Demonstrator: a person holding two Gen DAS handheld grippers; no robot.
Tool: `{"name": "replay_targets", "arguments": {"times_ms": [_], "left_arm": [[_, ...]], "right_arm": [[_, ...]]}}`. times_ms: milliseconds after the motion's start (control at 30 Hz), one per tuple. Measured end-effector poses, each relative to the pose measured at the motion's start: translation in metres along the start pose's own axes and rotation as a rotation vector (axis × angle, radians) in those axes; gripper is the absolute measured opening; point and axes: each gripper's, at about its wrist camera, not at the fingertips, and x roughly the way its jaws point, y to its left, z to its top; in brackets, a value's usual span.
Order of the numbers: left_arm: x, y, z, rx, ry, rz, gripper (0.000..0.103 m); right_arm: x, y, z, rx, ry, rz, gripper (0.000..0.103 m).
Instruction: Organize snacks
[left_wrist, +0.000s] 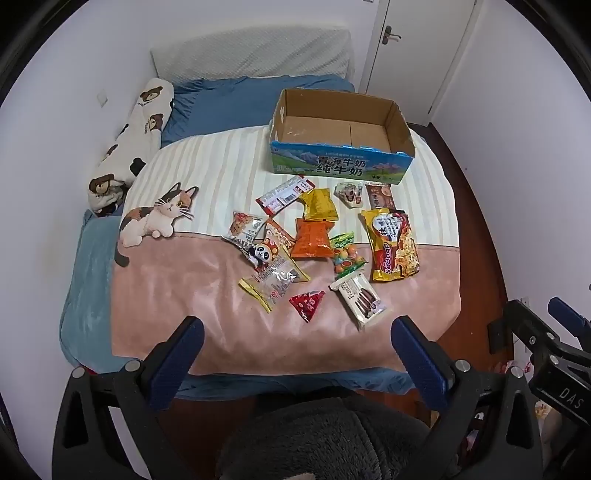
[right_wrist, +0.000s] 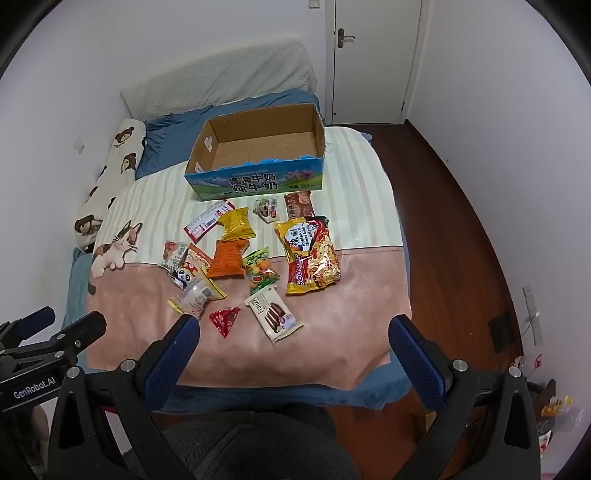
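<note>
We hold the left hand-held gripper (left_wrist: 297, 334) and right hand-held gripper (right_wrist: 295, 332) wide open and empty above the bed (left_wrist: 166, 295). Snack packets (left_wrist: 310, 240) lie scattered mid-blanket; at twelve o'clock sits an open cardboard box (left_wrist: 340, 162). White walls (left_wrist: 55, 147), a door (right_wrist: 373, 55) and a wooden floor (right_wrist: 461, 240) surround it.

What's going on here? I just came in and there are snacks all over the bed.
A person is holding a gripper in each hand above the foot of the bed, about to tidy the snacks. Both the left gripper and the right gripper are open and hold nothing. The cardboard box at the far end has nothing in it, and the packets, such as the noodle pack and the red triangular packet, lie loose on the blanket in front of it.
</note>
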Motion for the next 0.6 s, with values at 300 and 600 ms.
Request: {"name": "replay_targets", "arguments": {"times_ms": [300,600], "left_arm": [[-0.012,0.005,0.012,0.009,-0.013,-0.003,0.103],[-0.011,-0.002,0.005,0.01,-0.029,0.003,0.103]], "right_arm": [[-0.006,-0.004,-0.001,0.006,-0.006,0.009,0.103],[-0.006,-0.001,-0.001,0.008,-0.005,0.009,0.103]]}}
